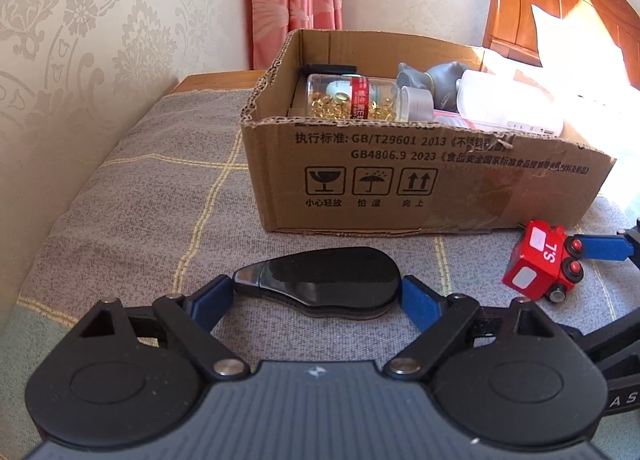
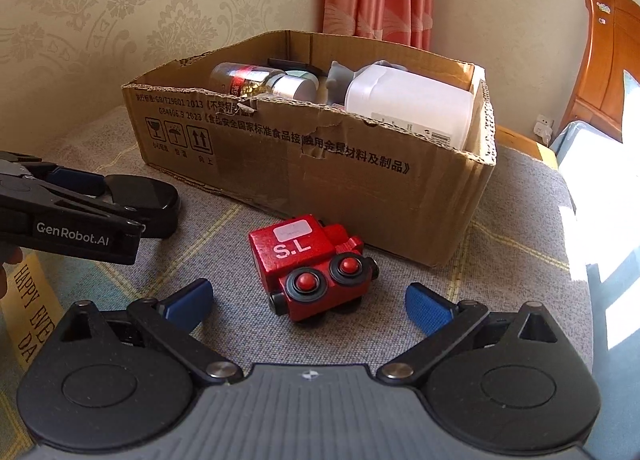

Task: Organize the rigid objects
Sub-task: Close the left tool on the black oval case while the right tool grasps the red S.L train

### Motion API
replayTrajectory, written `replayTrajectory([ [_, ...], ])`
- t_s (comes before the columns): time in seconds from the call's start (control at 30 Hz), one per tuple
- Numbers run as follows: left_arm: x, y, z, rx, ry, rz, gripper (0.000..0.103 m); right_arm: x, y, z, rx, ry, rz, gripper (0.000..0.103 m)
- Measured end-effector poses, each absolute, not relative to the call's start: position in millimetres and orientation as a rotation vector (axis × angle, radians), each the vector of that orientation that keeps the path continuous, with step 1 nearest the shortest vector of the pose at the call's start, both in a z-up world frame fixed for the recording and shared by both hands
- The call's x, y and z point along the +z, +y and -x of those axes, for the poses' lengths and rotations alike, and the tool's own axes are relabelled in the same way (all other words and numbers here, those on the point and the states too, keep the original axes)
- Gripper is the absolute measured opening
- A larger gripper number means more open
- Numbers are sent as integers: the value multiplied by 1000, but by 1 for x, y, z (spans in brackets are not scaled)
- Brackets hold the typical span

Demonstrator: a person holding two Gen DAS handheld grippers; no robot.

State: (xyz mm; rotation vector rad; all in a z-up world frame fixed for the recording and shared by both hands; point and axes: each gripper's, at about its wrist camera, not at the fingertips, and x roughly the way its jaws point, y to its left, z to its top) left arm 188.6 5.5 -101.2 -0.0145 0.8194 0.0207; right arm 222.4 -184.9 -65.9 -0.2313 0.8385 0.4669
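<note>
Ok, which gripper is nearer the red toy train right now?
Right. The right gripper is open with the red toy train just ahead of its fingertips; the left gripper is off to the side, shut on the black case.

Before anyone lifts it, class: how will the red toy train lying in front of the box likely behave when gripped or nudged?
The red toy train looks like painted wood, so probably stiff and unlikely to deform. It lies on its side, wheels off the cloth, so a nudge should slide rather than roll it. Its glossy paint may slip.
</note>
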Motion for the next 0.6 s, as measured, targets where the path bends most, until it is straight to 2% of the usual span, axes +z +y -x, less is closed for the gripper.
replayTrajectory([
  [0.33,-101,6,-187,25,817,12,91,-62,-167,-221,662,861,318,103],
  [0.6,-103,3,-189,55,811,25,96,-62,-168,-226,640,858,308,103],
])
